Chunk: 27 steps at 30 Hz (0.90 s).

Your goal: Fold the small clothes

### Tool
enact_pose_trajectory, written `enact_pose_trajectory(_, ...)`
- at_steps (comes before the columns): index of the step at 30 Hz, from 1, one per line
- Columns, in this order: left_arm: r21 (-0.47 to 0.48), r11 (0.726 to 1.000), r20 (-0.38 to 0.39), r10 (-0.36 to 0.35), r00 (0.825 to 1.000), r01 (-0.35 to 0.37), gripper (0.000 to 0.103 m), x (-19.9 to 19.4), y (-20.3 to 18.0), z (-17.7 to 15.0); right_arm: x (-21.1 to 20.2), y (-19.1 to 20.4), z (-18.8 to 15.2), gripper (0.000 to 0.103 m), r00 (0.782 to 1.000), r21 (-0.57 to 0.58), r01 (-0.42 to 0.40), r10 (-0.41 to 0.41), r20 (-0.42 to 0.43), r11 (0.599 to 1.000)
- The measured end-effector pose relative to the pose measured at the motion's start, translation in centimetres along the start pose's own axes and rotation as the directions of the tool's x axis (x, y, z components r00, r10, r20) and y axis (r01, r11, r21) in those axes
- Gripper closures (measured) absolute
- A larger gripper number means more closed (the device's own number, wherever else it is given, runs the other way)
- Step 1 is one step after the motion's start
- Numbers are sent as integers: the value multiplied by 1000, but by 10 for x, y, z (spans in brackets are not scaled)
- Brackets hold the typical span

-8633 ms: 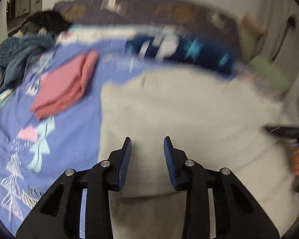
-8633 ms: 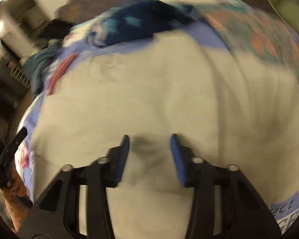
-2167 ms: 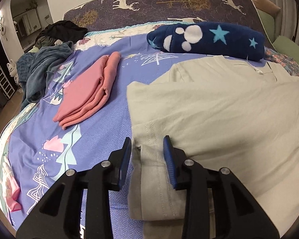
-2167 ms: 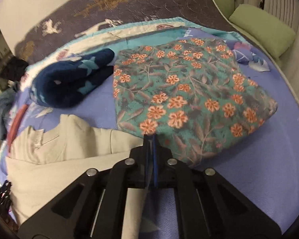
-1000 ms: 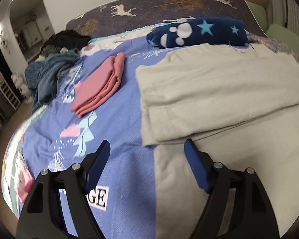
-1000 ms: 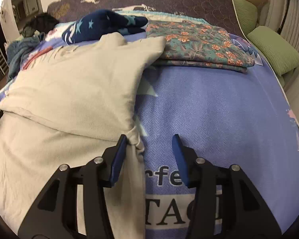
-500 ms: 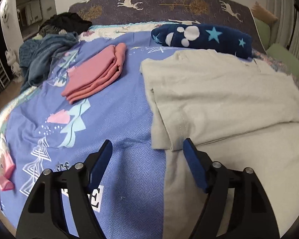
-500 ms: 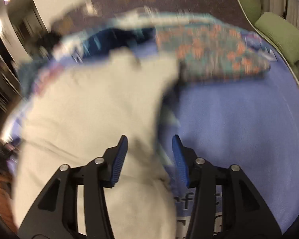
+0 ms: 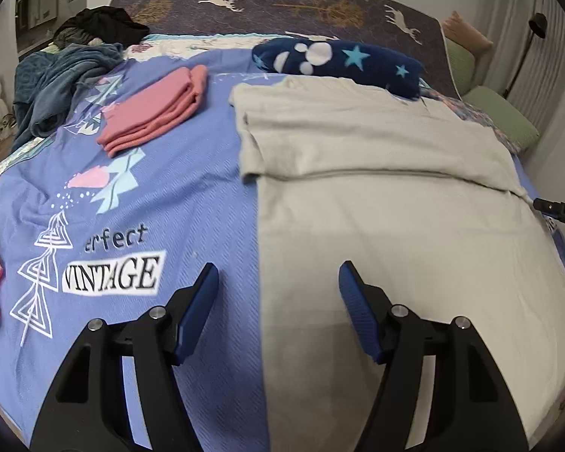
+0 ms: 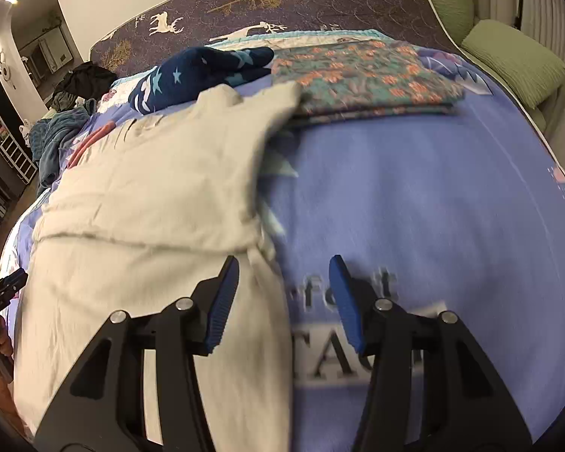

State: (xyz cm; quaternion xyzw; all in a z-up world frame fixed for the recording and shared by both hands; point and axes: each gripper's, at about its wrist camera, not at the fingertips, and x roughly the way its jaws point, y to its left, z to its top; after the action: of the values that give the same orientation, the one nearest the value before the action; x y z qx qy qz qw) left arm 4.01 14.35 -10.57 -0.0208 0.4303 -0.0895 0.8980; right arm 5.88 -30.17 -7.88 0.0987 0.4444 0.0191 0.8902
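Bedroom, blue printed bedspread with a deer-pattern headboard behind. Beige t-shirt spread flat in the middle, top part already folded down over the body, long axis running away from both cameras toward the headboard. Left gripper hovering right over the shirt's left edge, fingers spread and just been narrowing a bit, nothing pinched, edge sitting between them. Right gripper same deal on the right edge, fingers apart and just opened a touch, cloth under the left finger only, nothing clamped. Each hand nearest its own side. Probably a lower-hem grab next. Pink folded stack well off to the left.
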Motion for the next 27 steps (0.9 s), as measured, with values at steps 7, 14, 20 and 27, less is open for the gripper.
enact_pose_trajectory(7, -29, 999, -16, -43, 999, 42, 36, -11, -1, -17, -15, -4, -27, 52, 997, 44, -82, 82, -12, 996)
enact_pose_trajectory(14, -27, 998, -6, -59, 998, 59, 31, -30, 1, -46, -35, -4, -61, 52, 994, 54, -108, 109, -14, 993)
enact_pose_trajectory(20, -68, 994, 0, -81, 997, 81, 24, -46, 6, -70, -54, -3, -93, 50, 992, 53, -123, 122, 10, 991)
enact_pose_trajectory(27, -45, 992, 19, -115, 993, 115, 24, -72, 4, -103, -82, -9, -130, 50, 985, 72, -170, 168, 31, 983)
